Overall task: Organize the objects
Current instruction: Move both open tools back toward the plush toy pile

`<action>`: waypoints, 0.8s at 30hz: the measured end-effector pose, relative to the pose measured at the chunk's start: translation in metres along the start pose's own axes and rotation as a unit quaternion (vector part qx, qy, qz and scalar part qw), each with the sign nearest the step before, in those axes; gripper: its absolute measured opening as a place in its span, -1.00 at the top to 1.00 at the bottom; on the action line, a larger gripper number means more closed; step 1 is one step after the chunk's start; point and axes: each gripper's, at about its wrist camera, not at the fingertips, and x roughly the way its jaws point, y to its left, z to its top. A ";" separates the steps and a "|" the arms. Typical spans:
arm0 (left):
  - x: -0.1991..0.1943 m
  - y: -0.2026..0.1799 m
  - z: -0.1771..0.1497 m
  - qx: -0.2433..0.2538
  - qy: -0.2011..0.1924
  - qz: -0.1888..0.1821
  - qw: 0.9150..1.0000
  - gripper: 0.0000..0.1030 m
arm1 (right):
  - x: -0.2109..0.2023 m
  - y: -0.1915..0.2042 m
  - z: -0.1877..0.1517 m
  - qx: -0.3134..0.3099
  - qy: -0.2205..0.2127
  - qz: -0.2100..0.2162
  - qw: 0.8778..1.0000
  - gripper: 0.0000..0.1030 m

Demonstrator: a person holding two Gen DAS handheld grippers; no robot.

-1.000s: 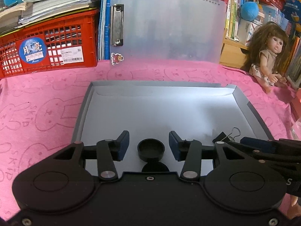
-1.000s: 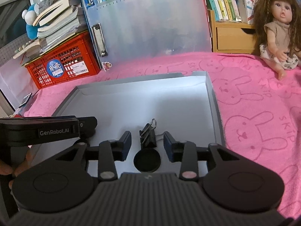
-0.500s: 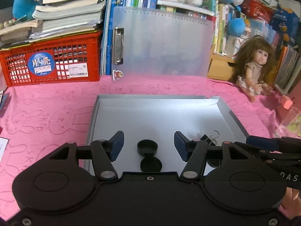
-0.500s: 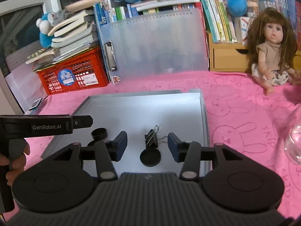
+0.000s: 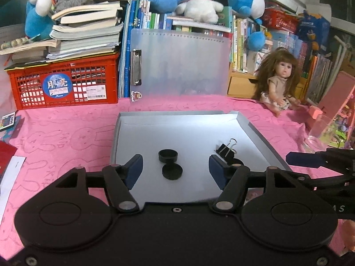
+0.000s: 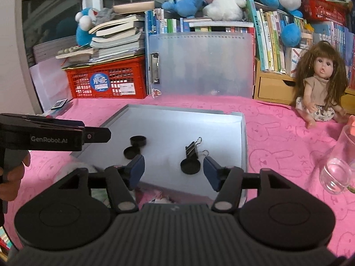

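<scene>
A grey tray [image 5: 250,125] [image 6: 243,137] lies on the pink cloth. In it are a small black round pot [image 5: 168,155] [image 6: 138,141] with its flat lid [image 5: 172,172] [image 6: 131,152] beside it, a black binder clip [image 5: 226,150] [image 6: 192,150], and another black disc [image 6: 190,167] [image 5: 237,161]. My left gripper [image 5: 175,169] is open and empty, held above the tray's near edge. My right gripper [image 6: 172,169] is open and empty, raised above the tray's near right part.
A red crate [image 5: 62,84] with books stands at the back left, a translucent clipboard folder [image 5: 179,64] behind the tray, a doll [image 5: 278,84] at the right. A clear glass jar [image 6: 338,168] stands on the cloth at the right. Cards lie at the left edge [image 5: 7,122].
Both grippers have risen and pulled back from the tray and opened wider. The pot, lid, clip and disc stay in the tray.
</scene>
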 end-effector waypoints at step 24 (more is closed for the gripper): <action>-0.052 0.006 -0.085 0.025 0.006 0.007 1.000 -0.64 | -0.009 0.009 -0.053 0.002 0.028 -0.004 1.000 -0.73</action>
